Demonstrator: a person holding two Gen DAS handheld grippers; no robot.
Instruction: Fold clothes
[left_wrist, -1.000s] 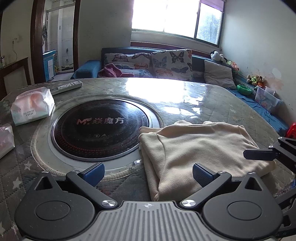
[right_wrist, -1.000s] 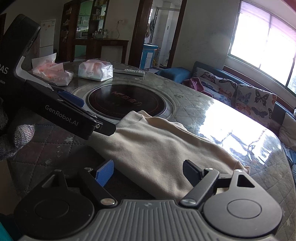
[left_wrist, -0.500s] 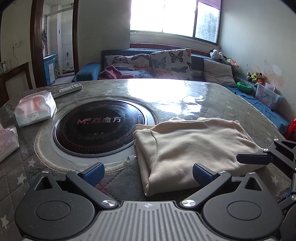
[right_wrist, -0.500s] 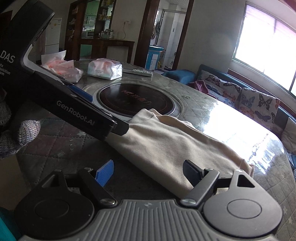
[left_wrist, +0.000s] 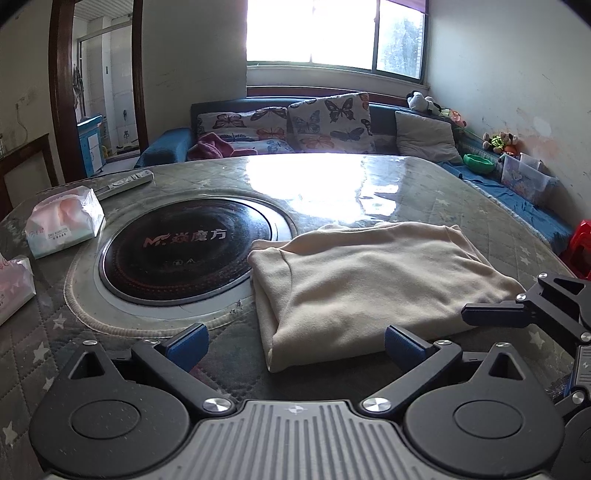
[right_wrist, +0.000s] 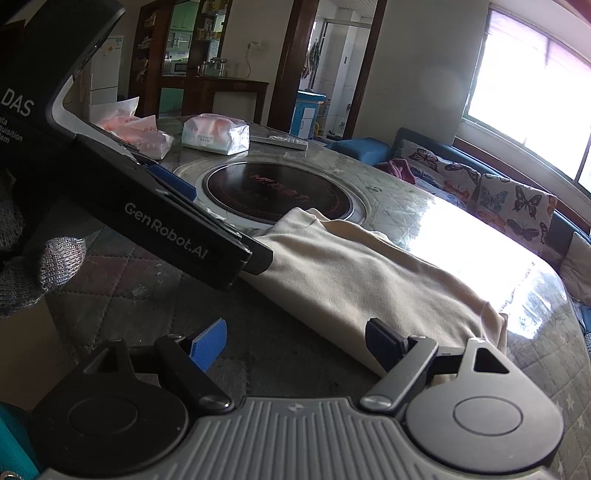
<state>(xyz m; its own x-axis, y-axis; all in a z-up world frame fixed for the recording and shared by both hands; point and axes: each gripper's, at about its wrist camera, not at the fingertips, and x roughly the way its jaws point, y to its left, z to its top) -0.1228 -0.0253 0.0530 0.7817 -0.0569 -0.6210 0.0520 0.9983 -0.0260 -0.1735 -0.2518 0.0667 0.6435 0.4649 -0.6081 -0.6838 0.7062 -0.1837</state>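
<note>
A cream garment (left_wrist: 373, 284) lies folded into a rectangle on the quilted table, just right of the round black cooktop (left_wrist: 184, 247). My left gripper (left_wrist: 293, 341) is open, hovering before the garment's near edge with nothing between its blue pads. In the right wrist view the same garment (right_wrist: 354, 280) stretches from the cooktop to the right. My right gripper (right_wrist: 295, 345) is open near its long front edge, right finger (right_wrist: 384, 341) close to the fabric. The left gripper's body crosses that view at upper left, held by a gloved hand (right_wrist: 33, 266).
Two tissue packs (left_wrist: 64, 221) and a remote control (left_wrist: 125, 182) lie on the table's far left. A sofa with butterfly cushions (left_wrist: 328, 122) stands behind the table under the window. A red stool (left_wrist: 580, 247) and a toy box sit at the right wall.
Both grippers have drawn back from the garment toward the table's near edge; the garment now appears farther off and lies still. Both stay open.
</note>
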